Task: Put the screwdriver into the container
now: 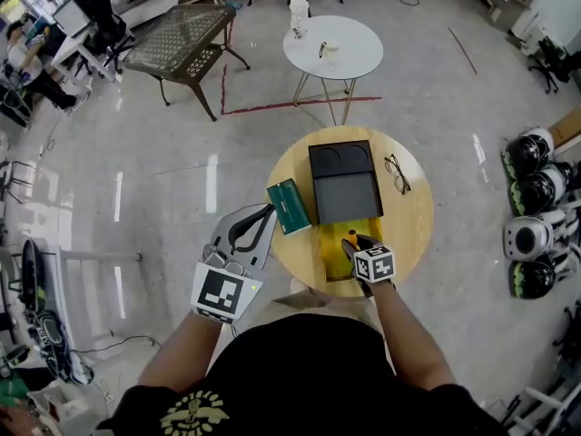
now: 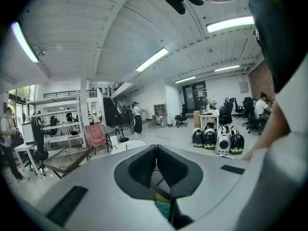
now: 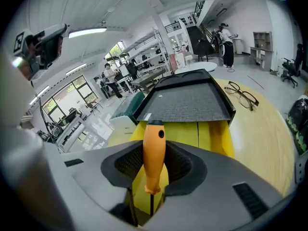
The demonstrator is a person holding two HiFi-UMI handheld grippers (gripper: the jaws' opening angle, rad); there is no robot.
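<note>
Pinching the screwdriver, right gripper over container

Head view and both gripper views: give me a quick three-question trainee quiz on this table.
1. True or false: the right gripper holds the screwdriver.
2. What lies on the table to the right of the black tray? A glasses; B pliers; C phone.
3. Fill in: the left gripper has its jaws ___.
Key: 1 true; 2 A; 3 shut.
</note>
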